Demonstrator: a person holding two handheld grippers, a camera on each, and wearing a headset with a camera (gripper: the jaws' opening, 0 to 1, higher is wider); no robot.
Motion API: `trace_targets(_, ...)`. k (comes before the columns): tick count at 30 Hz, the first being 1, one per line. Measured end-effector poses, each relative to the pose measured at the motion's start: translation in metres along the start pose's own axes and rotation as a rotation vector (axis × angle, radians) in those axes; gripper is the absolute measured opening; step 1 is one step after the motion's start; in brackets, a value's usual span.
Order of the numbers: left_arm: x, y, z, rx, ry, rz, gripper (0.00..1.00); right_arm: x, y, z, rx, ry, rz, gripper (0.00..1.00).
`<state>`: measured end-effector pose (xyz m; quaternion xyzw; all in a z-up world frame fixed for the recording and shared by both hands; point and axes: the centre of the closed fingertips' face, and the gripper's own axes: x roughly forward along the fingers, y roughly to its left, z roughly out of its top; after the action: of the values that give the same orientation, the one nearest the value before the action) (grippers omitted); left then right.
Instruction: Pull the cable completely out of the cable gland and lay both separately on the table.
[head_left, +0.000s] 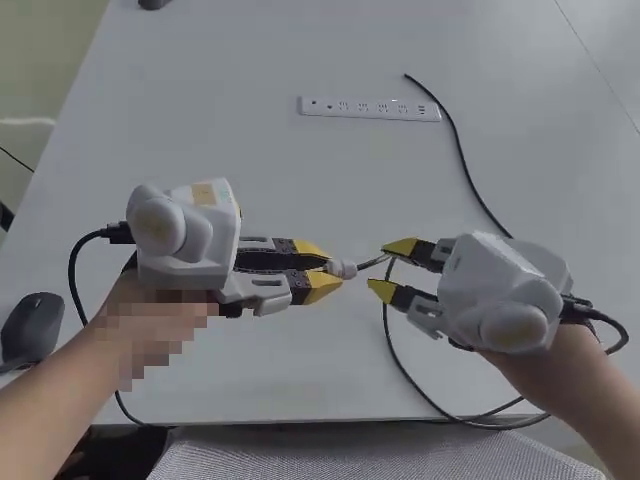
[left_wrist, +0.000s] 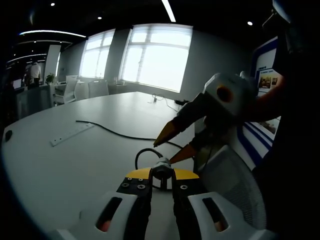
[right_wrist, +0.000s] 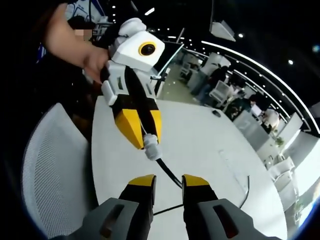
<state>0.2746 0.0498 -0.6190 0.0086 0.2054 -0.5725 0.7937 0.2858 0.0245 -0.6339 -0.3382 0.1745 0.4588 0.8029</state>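
Above the table's (head_left: 200, 60) near edge, the left gripper (head_left: 325, 277) pinches the cable gland (head_left: 345, 268), with the cable (right_wrist: 169, 173) threaded through it. The right gripper (head_left: 390, 268) has its 2 jaws spread around the cable, not gripping. The pull-out and laying both down remain.

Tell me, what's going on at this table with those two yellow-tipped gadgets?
A person holds a gripper in each hand above a white table. The left gripper is clamped on a small pale cable gland, and a black cable runs out of it. The right gripper is open, its jaws on either side of that cable, close to the gland. The cable sits in the gland, so neither part is laid down yet.
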Motion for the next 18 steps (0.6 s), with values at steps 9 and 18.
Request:
trace_targets(9,0.0013,-0.0010,-0.0010,0.001,0.004,-0.006,0.15,0.0076,0.0058,0.0097,-0.070,0.003,0.022,0.14)
trace_targets(18,0.0028,-0.0011,-0.0013,-0.001,0.004,-0.010,0.15,0.0101,0.0075,0.0100,-0.094,0.005,0.030,0.04)
